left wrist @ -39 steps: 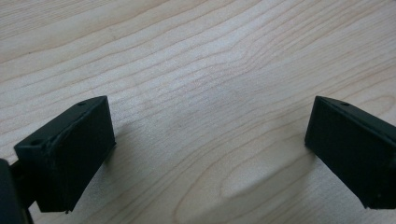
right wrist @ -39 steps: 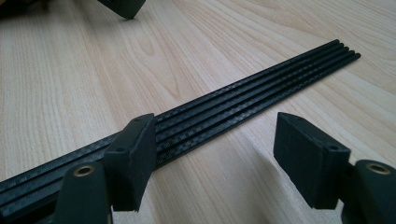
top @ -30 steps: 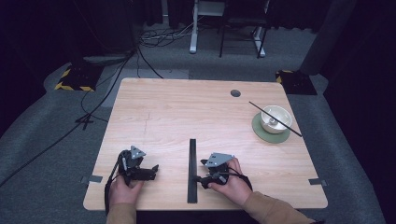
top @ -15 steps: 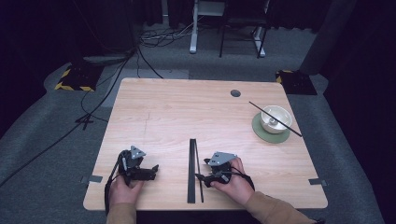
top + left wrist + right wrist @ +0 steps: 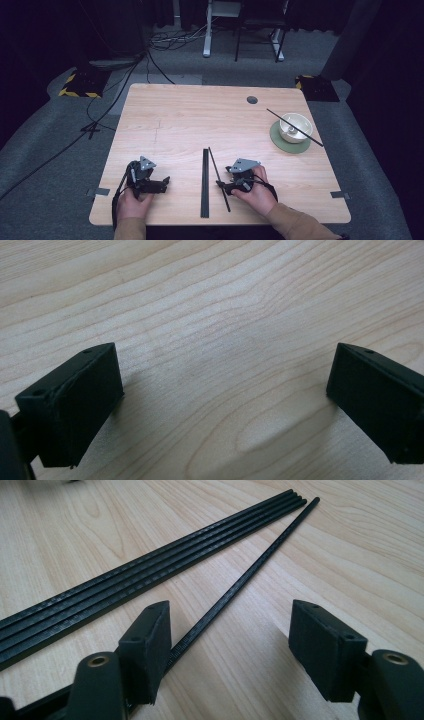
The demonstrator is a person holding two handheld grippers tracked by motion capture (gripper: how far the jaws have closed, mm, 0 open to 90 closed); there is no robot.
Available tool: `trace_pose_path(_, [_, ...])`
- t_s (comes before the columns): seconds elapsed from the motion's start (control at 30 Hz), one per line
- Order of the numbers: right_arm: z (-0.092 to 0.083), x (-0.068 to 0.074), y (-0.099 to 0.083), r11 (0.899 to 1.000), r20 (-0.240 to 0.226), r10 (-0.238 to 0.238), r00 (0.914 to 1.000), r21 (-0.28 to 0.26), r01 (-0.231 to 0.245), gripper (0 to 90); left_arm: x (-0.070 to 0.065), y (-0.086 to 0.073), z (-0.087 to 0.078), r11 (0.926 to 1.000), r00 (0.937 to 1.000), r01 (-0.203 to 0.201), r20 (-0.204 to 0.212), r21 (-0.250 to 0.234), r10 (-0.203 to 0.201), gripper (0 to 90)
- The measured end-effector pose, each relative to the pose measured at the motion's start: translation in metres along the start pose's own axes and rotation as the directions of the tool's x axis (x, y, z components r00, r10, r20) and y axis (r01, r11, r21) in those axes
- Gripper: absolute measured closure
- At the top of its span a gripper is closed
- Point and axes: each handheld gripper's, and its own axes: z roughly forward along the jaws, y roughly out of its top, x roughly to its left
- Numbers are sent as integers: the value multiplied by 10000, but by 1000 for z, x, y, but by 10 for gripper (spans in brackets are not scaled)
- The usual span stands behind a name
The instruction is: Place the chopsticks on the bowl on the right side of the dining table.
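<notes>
Rod (image 5: 235, 587) lies loose on bench (image 5: 200, 115) btwn our R gripper (image 5: 235, 645) fingers, wide, just been closing, not yet gripping; L gripper (image 5: 220, 395) fingers wide, empty, parked.

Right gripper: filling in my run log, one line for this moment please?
right gripper: open, jaws closing | rod: on table, between jaws, ungripped | left gripper: open

A pale wood-grain worktop (image 5: 190, 120) carries a flat black strip (image 5: 204, 182) running from its middle toward the near edge, with a thin black rod (image 5: 218, 177) lying slanted just beside it. Near the far right corner a green coaster (image 5: 278, 140) sits under a white bowl (image 5: 295, 127), and a second black rod (image 5: 294, 127) rests across the bowl.
</notes>
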Motion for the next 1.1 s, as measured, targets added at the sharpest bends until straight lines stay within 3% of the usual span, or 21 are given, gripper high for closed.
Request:
trace_pose_path(0.07, [0,1,0,9995,14,290,9996,-96,-290,351,0,0,0,10000,10000,10,-1,13,-10,17])
trace_pose_path(0.13, [0,-3,0,9999,35,125,9999,-25,-124,363,0,0,0,10000,10000,29,13,21,-29,17])
trace_pose_path(0.23, [-1,-6,1,9992,100,401,9991,-21,-401,370,0,0,0,10000,10000,27,12,20,-27,17])
trace_pose_path(0.6, [-5,-31,0,9971,495,736,9961,159,-745,465,0,0,0,10000,10000,32,19,19,-32,17])
trace_pose_path(0.8, [-11,-34,0,9974,271,641,9976,298,-649,604,0,0,0,10000,10000,31,18,19,-31,17])
trace_pose_path(0.97, [-13,-33,2,9960,228,309,9993,827,-327,725,0,0,0,10000,10000,26,10,19,-26,17])
trace_pose_path(1.1, [-14,-35,4,9939,306,598,9977,909,-623,799,0,0,0,10000,10000,24,11,19,-24,17])
